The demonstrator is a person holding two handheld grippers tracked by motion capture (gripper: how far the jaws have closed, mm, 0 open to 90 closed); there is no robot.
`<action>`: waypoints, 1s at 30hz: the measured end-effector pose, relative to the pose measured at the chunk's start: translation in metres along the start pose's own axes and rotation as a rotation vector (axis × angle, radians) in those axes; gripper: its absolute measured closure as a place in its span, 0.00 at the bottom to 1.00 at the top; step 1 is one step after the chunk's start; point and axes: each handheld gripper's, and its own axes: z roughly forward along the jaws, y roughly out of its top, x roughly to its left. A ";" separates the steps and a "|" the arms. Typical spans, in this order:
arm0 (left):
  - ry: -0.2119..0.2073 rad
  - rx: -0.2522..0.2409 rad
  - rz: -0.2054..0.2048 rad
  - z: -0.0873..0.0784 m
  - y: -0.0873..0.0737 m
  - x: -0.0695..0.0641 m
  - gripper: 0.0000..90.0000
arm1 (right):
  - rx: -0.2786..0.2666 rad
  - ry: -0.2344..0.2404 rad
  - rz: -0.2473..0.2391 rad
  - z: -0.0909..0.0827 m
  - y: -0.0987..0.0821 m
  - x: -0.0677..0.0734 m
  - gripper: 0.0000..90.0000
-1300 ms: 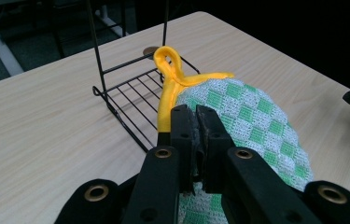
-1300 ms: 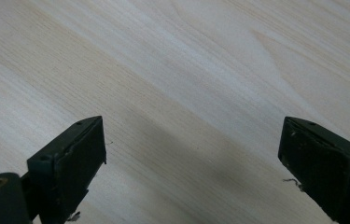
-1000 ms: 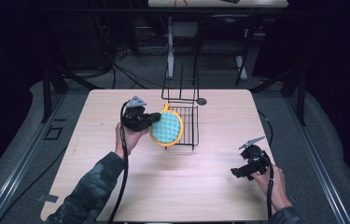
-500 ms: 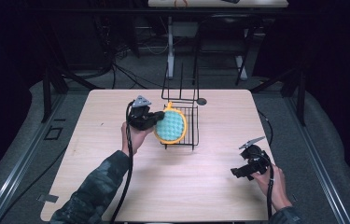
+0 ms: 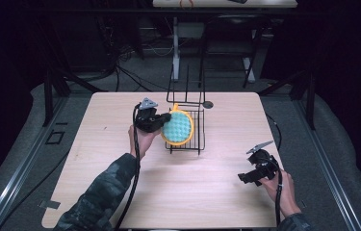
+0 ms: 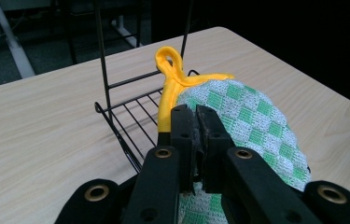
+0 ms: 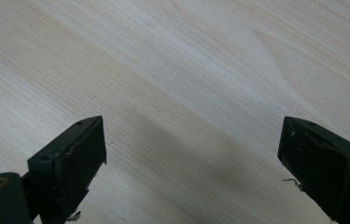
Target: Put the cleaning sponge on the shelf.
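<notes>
Since a second ago my left claw (image 5: 161,119) has carried the potholder (image 5: 178,127) up and to the right in the high view, so it now sits over the wire rack (image 5: 186,126) at the middle of the frame instead of beside its left edge. My left claw is clamped on the potholder's (image 6: 242,112) yellow-trimmed edge, its loop (image 6: 169,58) pointing away above the rack's (image 6: 130,112) bars. My right claw (image 5: 251,176) rests low at the lower right of the desk (image 5: 207,192), unmoved, jaws spread wide over bare wood (image 7: 186,84), well apart from the rack.
</notes>
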 end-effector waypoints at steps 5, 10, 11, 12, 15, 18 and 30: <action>-0.005 0.001 -0.005 0.007 0.000 -0.003 0.96 | -0.003 0.003 0.001 0.000 0.000 0.000 0.08; -0.011 0.005 -0.003 0.015 0.000 -0.006 0.96 | -0.004 0.004 0.000 0.000 0.000 0.001 0.08; -0.013 0.011 0.002 0.017 0.000 -0.005 0.96 | -0.003 0.003 0.000 0.000 0.000 0.001 0.08; -0.012 0.009 0.000 0.019 0.000 -0.006 0.96 | -0.004 0.003 0.000 0.000 0.000 0.001 0.08; -0.014 0.017 -0.005 0.024 -0.002 -0.005 0.96 | -0.002 0.004 -0.001 0.000 0.000 0.001 0.08; -0.014 0.028 -0.010 0.028 -0.003 -0.005 0.96 | -0.004 0.005 0.001 0.000 -0.001 0.001 0.08; -0.009 0.073 -0.044 0.045 -0.011 -0.001 0.96 | 0.006 0.003 -0.001 -0.001 -0.002 0.001 0.08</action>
